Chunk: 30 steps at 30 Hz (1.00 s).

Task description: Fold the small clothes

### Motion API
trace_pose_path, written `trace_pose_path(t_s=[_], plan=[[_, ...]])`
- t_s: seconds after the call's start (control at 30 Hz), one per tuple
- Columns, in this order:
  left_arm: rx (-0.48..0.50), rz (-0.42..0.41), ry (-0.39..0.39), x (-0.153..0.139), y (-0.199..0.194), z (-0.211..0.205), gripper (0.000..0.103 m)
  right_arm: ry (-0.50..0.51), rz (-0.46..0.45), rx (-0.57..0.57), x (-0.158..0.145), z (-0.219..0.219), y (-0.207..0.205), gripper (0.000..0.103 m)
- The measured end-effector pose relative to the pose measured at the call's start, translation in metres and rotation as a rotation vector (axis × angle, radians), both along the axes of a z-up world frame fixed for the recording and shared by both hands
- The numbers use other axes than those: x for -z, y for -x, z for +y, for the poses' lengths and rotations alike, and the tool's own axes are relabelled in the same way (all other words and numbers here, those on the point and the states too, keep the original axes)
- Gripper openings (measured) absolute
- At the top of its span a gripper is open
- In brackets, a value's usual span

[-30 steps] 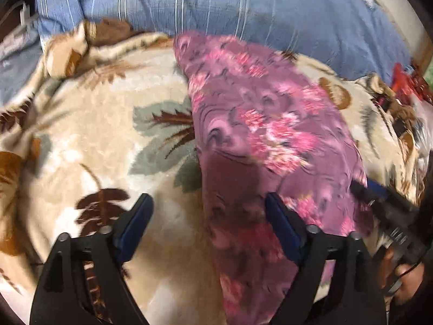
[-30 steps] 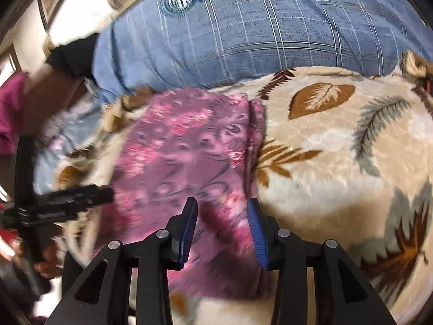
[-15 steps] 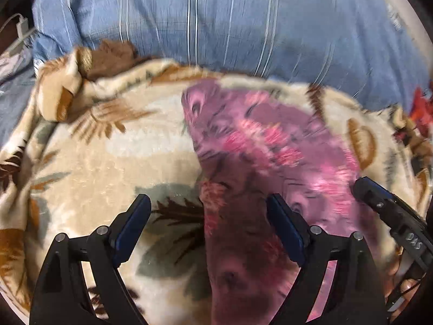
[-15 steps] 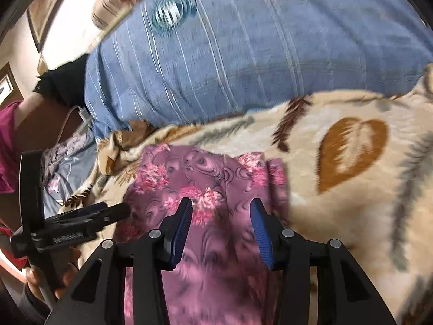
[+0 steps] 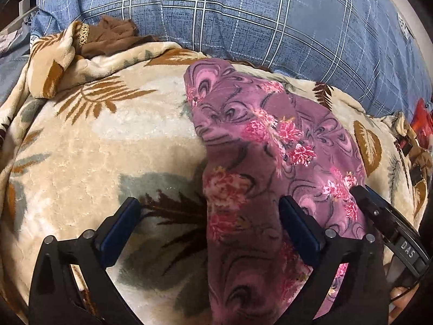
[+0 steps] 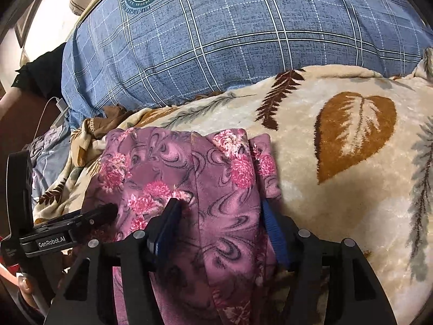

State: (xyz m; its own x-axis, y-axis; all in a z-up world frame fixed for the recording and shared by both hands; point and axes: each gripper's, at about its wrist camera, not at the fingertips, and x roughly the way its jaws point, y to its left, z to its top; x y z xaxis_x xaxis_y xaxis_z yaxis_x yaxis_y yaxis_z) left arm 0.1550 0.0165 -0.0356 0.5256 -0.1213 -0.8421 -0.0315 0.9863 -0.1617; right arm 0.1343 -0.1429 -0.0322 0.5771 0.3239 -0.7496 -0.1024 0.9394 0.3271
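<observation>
Reading the visible markings first, we find "GenRobot.AI" on the black left gripper (image 6: 89, 218) at the lower left of the right wrist view, and "DAS" on the black right gripper (image 5: 379, 211) at the lower right of the left wrist view. The blue checked pillow (image 6: 230, 40) carries a round green-and-white crest at upper centre; its lettering is too small to read. The purple floral garment (image 5: 265, 157) lies lengthwise on the cream leaf-patterned plush blanket (image 5: 94, 149). In the left wrist view, the garment's left edge runs between the blue pads; the jaws are opening, nothing gripped. In the right wrist view, a fold of garment sits between the opening jaws, pads (image 6: 273, 230) beside it, not pressing.
</observation>
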Motion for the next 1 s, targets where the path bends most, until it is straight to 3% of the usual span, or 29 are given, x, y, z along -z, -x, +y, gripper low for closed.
trace_pose_path(t_s=[0.03,0.07,0.1,0.17,0.3,0.43,0.57,0.7,0.9,1.0], plan=[[0.001,0.0,-0.006,-0.001,0.002,-0.001,0.103,0.0,-0.002,-0.002,-0.001,-0.001,0.003,0.065],[0.002,-0.001,-0.01,-0.002,0.004,-0.001,0.103,0.011,-0.002,0.003,-0.002,-0.004,0.009,0.071],[0.005,-0.001,-0.014,-0.003,0.006,-0.001,0.103,0.04,0.014,0.021,-0.001,-0.006,0.013,0.09],[0.016,0.005,-0.016,-0.005,0.014,0.001,0.103,0.051,0.038,0.027,0.002,-0.014,0.022,0.1],[0.052,0.005,-0.002,-0.012,0.04,0.008,0.103,0.115,0.012,-0.044,0.0,-0.022,0.055,0.102],[0.084,0.008,0.025,-0.011,0.073,0.021,0.103,0.083,0.006,-0.018,0.0,-0.042,0.083,0.102],[0.076,0.001,0.047,-0.006,0.092,0.029,0.103,0.204,-0.016,-0.04,0.004,-0.034,0.1,0.102],[0.058,0.012,0.053,-0.012,0.098,0.031,0.103,0.218,0.044,-0.01,0.0,-0.032,0.097,0.102],[0.071,-0.037,-0.071,-0.018,0.112,0.028,0.102,0.271,0.096,0.033,-0.007,-0.031,0.102,0.103],[0.039,-0.094,-0.166,-0.021,0.124,0.031,0.102,0.387,0.069,0.071,-0.021,-0.027,0.108,0.103]])
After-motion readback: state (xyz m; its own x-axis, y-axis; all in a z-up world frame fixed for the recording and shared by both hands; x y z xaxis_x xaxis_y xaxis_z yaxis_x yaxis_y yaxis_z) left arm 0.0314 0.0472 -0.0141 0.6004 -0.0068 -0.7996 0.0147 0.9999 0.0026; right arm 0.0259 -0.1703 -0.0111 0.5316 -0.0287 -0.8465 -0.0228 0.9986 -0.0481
